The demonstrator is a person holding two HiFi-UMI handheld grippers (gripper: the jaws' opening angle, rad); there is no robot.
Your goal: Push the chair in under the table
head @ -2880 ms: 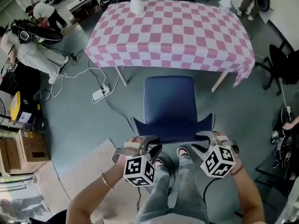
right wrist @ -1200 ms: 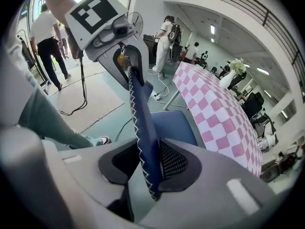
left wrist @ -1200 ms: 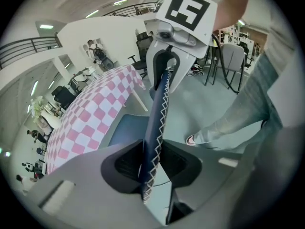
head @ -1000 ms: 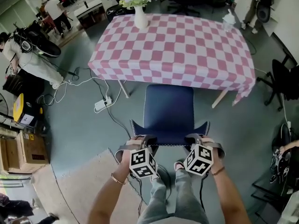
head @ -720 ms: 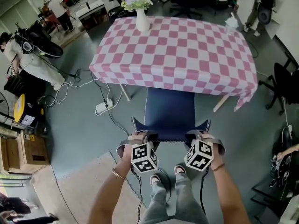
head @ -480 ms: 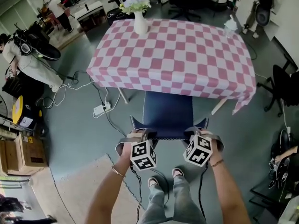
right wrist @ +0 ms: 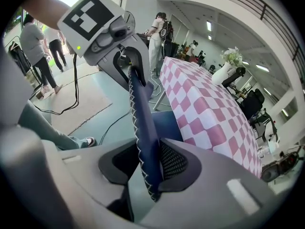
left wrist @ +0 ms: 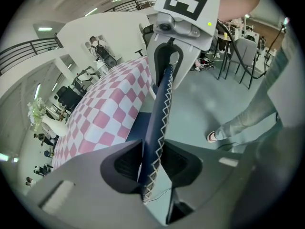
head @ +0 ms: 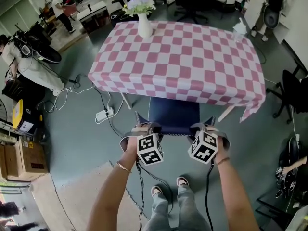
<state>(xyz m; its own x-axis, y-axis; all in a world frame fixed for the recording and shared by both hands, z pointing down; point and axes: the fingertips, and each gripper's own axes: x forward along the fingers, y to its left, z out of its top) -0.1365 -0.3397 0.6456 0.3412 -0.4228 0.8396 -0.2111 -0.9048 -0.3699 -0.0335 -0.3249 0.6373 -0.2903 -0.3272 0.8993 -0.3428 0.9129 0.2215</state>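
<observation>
Two shoes of the person are standing on the grey floor, nearest the camera. One bracelet is sitting on the left wrist.

Two claws are working, each with one marker cube. The left claw is clamping the left end of the backrest of the one blue chair. In the left gripper view the stitched backrest edge is running between the two pads of the left claw, and both are pressing on it, part-way open. The right claw is clamping the backrest's right end. In the right gripper view the right claw is standing wider, with the backrest pinched between its pads.

The chair is sitting at the near edge of the one tabletop. Its seat front is tucking under the pink-and-white checked cloth, and its backrest is staying out on the near side. Two light table legs are showing below the cloth.

One power strip is lying on the floor to the left of the chair.

One white vase with flowers is standing upright at the tabletop's far-left corner.
</observation>
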